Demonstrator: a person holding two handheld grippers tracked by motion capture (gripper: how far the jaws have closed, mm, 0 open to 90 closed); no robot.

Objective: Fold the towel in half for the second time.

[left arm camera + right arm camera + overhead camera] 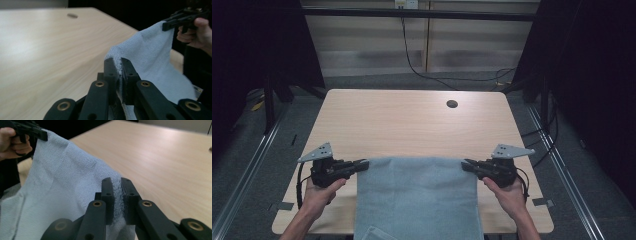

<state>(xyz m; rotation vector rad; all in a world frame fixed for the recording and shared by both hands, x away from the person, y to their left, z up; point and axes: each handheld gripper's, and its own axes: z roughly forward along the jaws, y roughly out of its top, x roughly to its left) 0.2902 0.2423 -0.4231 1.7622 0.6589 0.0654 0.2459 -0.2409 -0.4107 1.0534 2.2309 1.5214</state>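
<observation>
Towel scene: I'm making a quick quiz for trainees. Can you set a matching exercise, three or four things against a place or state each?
Things:
1. towel
2. left claw
3. right claw
4. round hole

Places or states:
A. shut on the towel's right far corner
B. in the tabletop, toward its far right
C. stretched between both claws, hanging over the near table edge
D. shut on the towel's left far corner

Pairs: 1-C, 2-D, 3-A, 4-B

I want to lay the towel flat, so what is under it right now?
Under the light blue terry towel, held at two corners, the pale wooden table shows bare beyond its far edge; the tabletop beneath the cloth is covered and cannot be seen.
</observation>
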